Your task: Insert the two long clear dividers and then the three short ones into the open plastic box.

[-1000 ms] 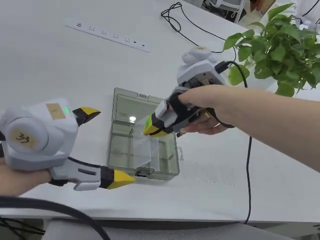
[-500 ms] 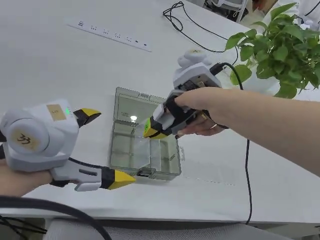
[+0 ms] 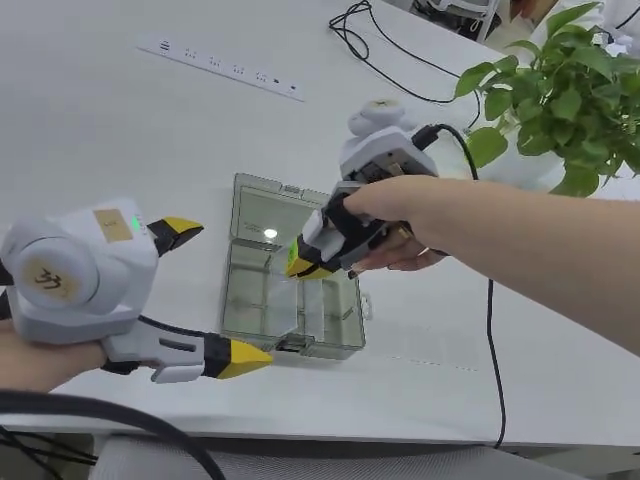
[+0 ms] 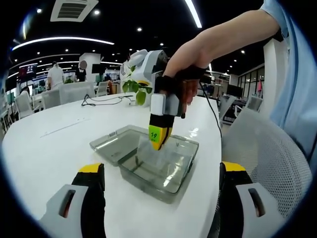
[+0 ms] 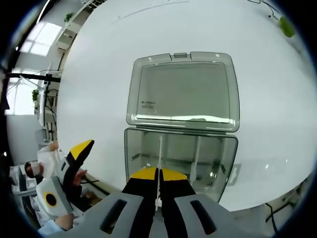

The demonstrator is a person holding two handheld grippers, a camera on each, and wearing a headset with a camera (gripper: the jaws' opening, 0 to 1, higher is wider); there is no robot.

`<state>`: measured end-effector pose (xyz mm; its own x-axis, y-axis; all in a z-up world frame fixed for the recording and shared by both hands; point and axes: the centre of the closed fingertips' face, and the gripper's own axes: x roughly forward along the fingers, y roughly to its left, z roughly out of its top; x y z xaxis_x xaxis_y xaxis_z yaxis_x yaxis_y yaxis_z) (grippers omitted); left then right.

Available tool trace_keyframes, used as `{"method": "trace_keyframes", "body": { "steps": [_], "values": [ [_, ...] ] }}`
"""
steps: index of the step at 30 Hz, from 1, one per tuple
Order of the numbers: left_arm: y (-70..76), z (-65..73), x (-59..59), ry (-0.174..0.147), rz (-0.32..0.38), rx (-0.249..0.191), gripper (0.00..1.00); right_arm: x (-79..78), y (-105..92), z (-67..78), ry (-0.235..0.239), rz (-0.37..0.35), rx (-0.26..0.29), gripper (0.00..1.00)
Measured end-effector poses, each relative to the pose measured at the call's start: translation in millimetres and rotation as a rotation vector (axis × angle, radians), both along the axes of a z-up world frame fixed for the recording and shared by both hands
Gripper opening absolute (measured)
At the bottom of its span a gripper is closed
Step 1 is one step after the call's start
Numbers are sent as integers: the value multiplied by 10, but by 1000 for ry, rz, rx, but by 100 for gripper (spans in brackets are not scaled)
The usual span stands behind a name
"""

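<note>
Right gripper (image 5: 159,172) fingers closed on clear divider (image 5: 160,148), held upright and edge-on, lower end inside box (image 3: 229,292) base. Box open on worktop (image 3: 120,130), lid (image 5: 183,89) lying flat behind. Second divider (image 5: 196,151) appears to stand in base just beside it. Left gripper (image 3: 212,293) fingers wide apart, empty, near box, not touching.

Judgement:
- Keep divider vertical, align both ends with wall slots, press straight down evenly; tilt risks jamming.
- Left gripper could steady box if it slides.
- Slot engagement too small to tell.
</note>
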<state>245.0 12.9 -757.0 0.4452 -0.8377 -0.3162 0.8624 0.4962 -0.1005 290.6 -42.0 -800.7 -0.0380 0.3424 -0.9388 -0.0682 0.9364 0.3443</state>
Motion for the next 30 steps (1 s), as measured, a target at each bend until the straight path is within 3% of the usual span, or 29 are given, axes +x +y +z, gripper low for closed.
{"method": "trace_keyframes", "body": {
  "steps": [11,21,30],
  "values": [
    [-25,-18,-16,7,-6,1,98,37,42,-37,-13,38,-26,2],
    [-37,-31,-42,14,-13,9,97,-191,195,-57,-39,115,-67,3],
    [-16,-45,-44,22,-7,13,97,-247,212,-85,-45,140,-79,3]
  ]
}}
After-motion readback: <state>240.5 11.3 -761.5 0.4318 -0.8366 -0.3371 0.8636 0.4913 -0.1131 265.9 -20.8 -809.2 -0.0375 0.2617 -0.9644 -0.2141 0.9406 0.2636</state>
